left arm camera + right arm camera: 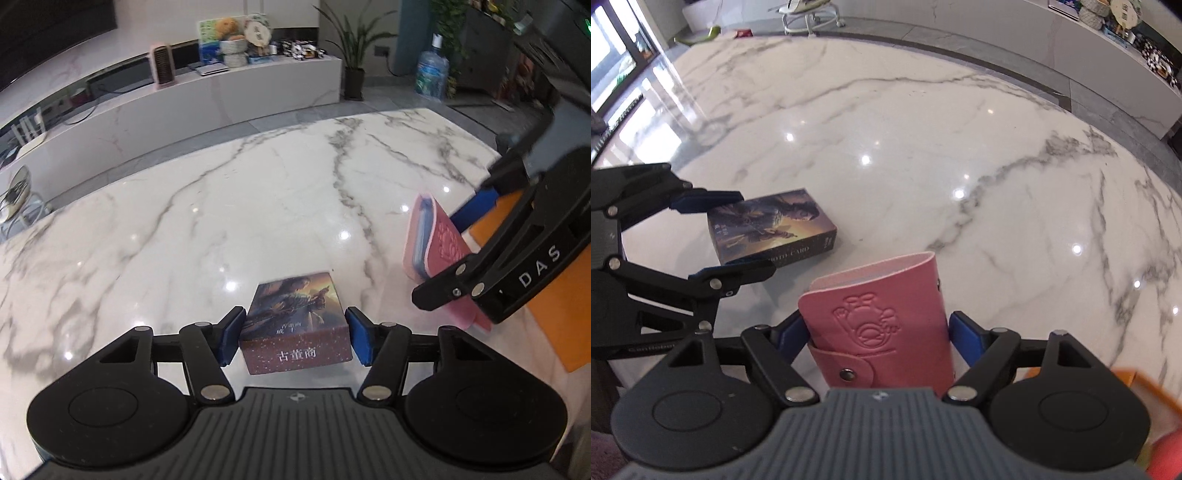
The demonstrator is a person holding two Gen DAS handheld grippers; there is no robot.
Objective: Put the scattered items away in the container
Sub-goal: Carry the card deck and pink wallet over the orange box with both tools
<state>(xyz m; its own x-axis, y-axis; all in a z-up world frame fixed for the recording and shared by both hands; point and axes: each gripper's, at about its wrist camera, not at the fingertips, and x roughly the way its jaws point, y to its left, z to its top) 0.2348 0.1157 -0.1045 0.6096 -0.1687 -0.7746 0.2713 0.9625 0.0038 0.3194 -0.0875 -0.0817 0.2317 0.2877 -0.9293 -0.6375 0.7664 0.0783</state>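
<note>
Left gripper [293, 338]: blue pads set at either side of a card box [295, 325], the left pad touching or nearly so and a thin gap showing at the right pad; cannot tell whether it is clamped. The box appears to rest on the marble table [221, 206], near edge, picture side up, Chinese lettering on its near end. In the right wrist view the same box [772, 227] sits left of centre with the left gripper [735, 236] straddling it.

Right gripper [877, 332]: closed narrow on a pink card wallet [882, 325], both pads against its sides. The wallet is lifted off the table, embossed cartoon face up, snap tab at its near end. In the left wrist view the wallet [432, 240] hangs tilted at right, above the edge of an orange container [546, 314] lying at the table's right side. Right gripper [476, 210] body there reads "DAS".

Container [1145, 384] shows as a blurred orange rim at lower right.
</note>
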